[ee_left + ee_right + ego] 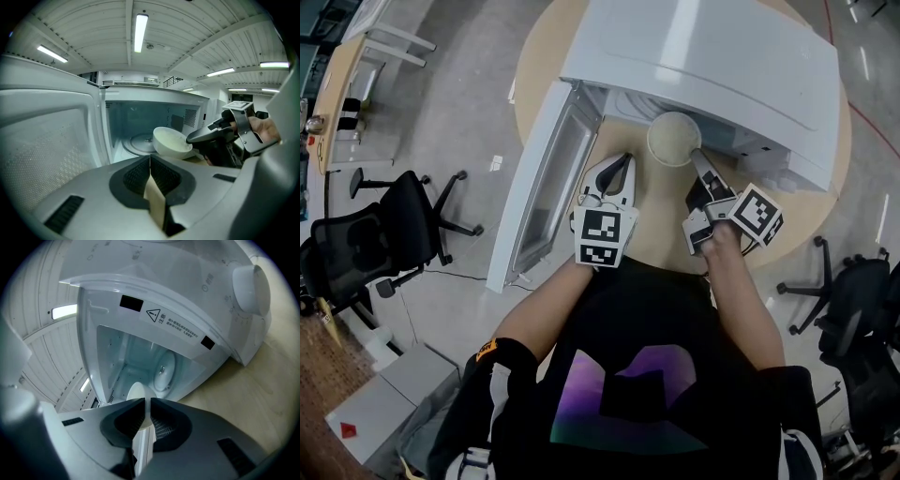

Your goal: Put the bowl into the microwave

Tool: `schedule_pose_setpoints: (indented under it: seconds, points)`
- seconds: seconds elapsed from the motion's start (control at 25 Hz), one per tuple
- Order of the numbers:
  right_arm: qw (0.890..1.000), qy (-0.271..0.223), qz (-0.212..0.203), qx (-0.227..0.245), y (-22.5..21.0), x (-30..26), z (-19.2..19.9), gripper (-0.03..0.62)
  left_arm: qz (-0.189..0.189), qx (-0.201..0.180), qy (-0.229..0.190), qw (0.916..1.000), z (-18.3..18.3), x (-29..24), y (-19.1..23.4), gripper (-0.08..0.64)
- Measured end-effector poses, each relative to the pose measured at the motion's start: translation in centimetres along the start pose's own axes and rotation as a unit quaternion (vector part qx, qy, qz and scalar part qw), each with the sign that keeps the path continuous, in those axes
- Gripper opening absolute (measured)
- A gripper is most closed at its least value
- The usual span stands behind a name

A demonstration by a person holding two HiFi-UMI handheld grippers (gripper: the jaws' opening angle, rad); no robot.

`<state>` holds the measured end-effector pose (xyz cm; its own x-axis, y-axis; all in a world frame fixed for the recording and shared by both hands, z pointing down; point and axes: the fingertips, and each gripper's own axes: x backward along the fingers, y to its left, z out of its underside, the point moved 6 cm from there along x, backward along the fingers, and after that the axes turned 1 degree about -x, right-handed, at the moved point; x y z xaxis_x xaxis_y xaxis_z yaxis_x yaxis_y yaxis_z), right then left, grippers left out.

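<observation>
Here, the bowl is held at the mouth of the microwave, pinched by its rim between the jaws of the right gripper. In the right gripper view the thin white wall is seen clamped between the two pads, with the cavity straight ahead. A rim grip is presumably chosen so that the bowl can be steered in with the gripper body left outside the opening. The door is swung wide to the left, so the way in is unobstructed, and the glass turntable is seen bare just behind the bowl. The left gripper is held beside the door, its jaws brought together on nothing, apparently out of the way. The bowl is judged not yet set down.
</observation>
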<state>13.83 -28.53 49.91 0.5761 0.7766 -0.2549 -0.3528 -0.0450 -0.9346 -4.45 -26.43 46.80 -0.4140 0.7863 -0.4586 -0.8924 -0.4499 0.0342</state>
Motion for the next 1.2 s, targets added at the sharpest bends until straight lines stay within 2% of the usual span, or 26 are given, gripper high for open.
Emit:
schedule_pose_setpoints:
  seconds: [0.72, 1.2]
  points:
    - [0.997, -0.070, 0.030, -0.034, -0.2, -4.6, -2.3, 0.049, -0.007, 0.001, -0.003, 1.0000, -1.7, -3.0, 1.6, 0.049]
    - [0.987, -0.136, 0.045, -0.068, -1.3, -6.9, -3.5, 0.051, -0.005, 0.005, 0.013, 0.9999, -2.2, -4.6, 3.0, 0.049]
